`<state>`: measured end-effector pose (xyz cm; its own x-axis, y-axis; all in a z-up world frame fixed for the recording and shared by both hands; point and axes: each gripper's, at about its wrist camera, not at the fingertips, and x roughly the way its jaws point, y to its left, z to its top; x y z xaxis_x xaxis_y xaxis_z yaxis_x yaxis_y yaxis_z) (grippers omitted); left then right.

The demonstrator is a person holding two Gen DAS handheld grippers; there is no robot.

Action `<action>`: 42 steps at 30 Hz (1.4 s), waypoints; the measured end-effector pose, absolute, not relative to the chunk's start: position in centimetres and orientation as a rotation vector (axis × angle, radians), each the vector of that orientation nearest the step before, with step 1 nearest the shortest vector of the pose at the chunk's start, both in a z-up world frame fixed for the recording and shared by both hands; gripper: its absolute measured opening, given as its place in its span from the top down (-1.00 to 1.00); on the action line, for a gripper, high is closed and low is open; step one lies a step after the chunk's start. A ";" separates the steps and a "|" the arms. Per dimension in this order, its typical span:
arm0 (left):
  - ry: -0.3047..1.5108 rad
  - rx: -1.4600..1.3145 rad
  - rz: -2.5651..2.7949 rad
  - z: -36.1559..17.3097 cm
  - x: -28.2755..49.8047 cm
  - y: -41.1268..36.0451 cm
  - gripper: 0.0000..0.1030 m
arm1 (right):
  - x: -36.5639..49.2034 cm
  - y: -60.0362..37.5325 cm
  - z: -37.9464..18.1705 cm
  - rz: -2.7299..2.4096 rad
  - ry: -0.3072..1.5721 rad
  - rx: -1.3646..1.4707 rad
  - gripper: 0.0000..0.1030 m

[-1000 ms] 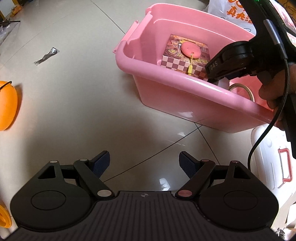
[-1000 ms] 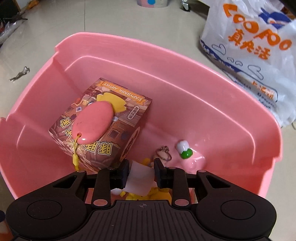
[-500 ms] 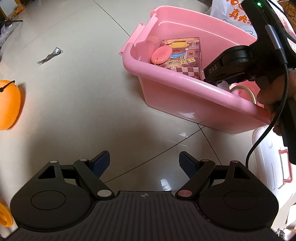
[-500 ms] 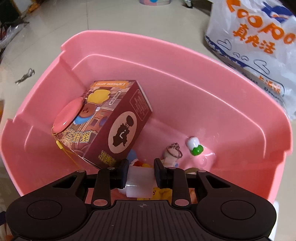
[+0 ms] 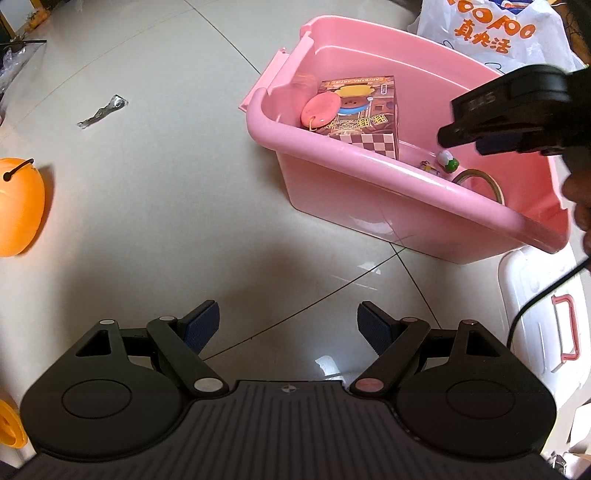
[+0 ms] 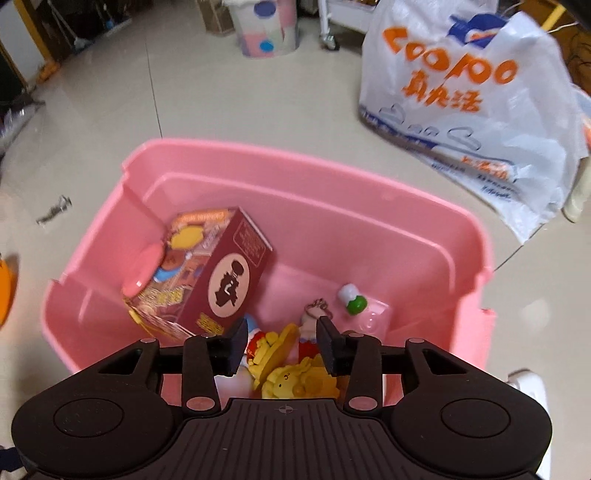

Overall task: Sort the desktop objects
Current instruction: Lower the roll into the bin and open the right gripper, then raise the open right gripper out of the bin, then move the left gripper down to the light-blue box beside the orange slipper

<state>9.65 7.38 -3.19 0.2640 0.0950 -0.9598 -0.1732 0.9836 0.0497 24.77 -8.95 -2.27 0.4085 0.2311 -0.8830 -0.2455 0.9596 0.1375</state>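
A pink plastic bin (image 6: 369, 206) (image 5: 369, 162) stands on the tiled floor. Inside it lie a maroon toy box (image 6: 225, 280) (image 5: 362, 110) with a pink oval case (image 6: 144, 273) on it, a yellow plush toy (image 6: 295, 376), a keychain (image 6: 317, 310), a white-and-green figure (image 6: 352, 297) and a tape roll (image 5: 480, 181). A white block (image 6: 231, 386) lies below my right gripper (image 6: 282, 345), which is open and empty above the bin's near side. My left gripper (image 5: 288, 325) is open and empty over bare floor, short of the bin.
A white shopping bag (image 6: 472, 107) stands behind the bin. An orange object (image 5: 18, 206) lies at the far left, a foil scrap (image 5: 103, 110) on the floor. A white lidded box (image 5: 546, 317) sits right of the bin. A patterned bucket (image 6: 269, 26) is far back.
My right gripper has opened, released the white block into the bin and pulled back upward. The maroon box has tipped onto another side. The left gripper has hardly moved.
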 end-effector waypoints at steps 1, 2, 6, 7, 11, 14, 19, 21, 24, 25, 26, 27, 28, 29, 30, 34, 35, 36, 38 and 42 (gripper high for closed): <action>1.291 -0.069 0.180 -3.1 9.5 7.4 -0.63 | 24.3 -9.2 -1.7 0.299 1.096 -0.004 0.25; 1.291 -0.067 0.177 -3.0 9.5 7.4 -0.63 | 23.8 -9.5 -1.0 0.297 1.080 0.006 0.24; 1.289 -0.071 0.166 -2.2 8.8 7.3 -0.63 | 21.5 -10.5 1.2 0.283 1.034 0.028 0.22; 1.288 -0.075 0.165 -1.9 8.6 7.3 -0.63 | 20.8 -10.7 1.7 0.281 1.020 0.027 0.21; 1.285 -0.101 0.154 -0.9 7.6 7.1 -0.63 | 18.1 -11.5 3.5 0.275 0.976 0.016 0.16; 1.289 -0.125 0.140 -0.2 6.6 6.9 -0.63 | 15.9 -12.0 4.6 0.278 0.947 0.007 0.15; 1.309 -0.125 0.130 0.4 4.7 6.4 -0.63 | 12.3 -12.5 5.8 0.289 0.912 -0.058 0.11; 1.303 -0.109 0.134 0.6 4.1 6.1 -0.63 | 10.8 -13.0 6.1 0.288 0.902 -0.078 0.10; 1.298 -0.094 0.141 1.0 3.4 5.9 -0.64 | 8.8 -13.9 6.4 0.275 0.896 -0.053 0.10; 1.298 -0.093 0.139 1.1 3.2 5.8 -0.65 | 8.2 -14.2 6.5 0.270 0.893 -0.042 0.10; 1.297 -0.094 0.138 1.3 2.9 5.7 -0.69 | 7.7 -14.6 6.6 0.265 0.890 -0.032 0.10; 1.294 -0.095 0.138 1.4 2.7 5.6 -0.70 | 7.1 -14.9 6.6 0.261 0.888 -0.024 0.10; 1.291 -0.095 0.139 1.6 2.5 5.6 -0.71 | 6.6 -15.2 6.7 0.258 0.886 -0.016 0.10; 1.288 -0.094 0.138 1.8 2.4 5.5 -0.71 | 6.2 -15.4 6.8 0.255 0.883 -0.009 0.10; 1.285 -0.091 0.136 1.9 2.2 5.4 -0.71 | 5.7 -15.7 6.9 0.249 0.880 -0.001 0.10; 1.279 -0.092 0.137 2.4 1.6 5.2 -0.71 | 4.2 -16.7 7.1 0.227 0.872 0.036 0.10; 1.280 -0.096 0.137 2.5 1.5 5.2 -0.71 | 3.9 -16.9 7.1 0.225 0.873 0.044 0.10; 1.283 -0.101 0.138 2.6 1.3 5.1 -0.71 | 3.5 -17.1 7.1 0.221 0.873 0.053 0.10; 1.288 -0.111 0.138 2.8 1.0 5.0 -0.71 | 2.9 -17.3 7.1 0.216 0.875 0.065 0.10; 1.290 -0.127 0.146 3.1 0.5 5.1 -0.71 | 1.8 -17.4 6.8 0.209 0.879 0.066 0.09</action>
